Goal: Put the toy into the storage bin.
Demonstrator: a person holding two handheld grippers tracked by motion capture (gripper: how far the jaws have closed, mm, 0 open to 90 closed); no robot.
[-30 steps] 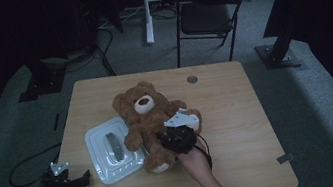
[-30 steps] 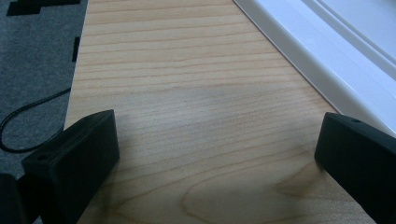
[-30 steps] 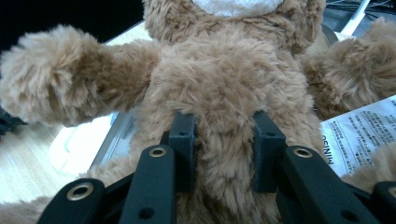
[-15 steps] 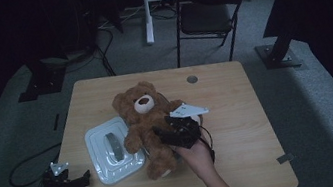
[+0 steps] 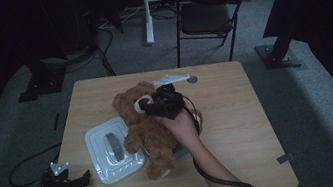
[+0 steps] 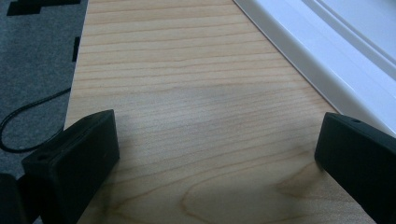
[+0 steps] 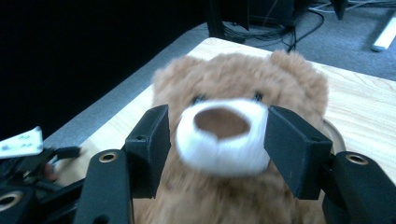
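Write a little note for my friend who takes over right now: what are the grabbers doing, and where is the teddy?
Right gripper: open, jaws either side of the teddy bear's white muzzle; they have just been opening and I see no squeeze on it.
Left gripper: open, holding nothing, low over the table's near left corner beside the white lid.
Teddy lies on its back mid-table, one arm resting on the lid.
Done: not clear.
Left: probably gripping the teddy and moving it.
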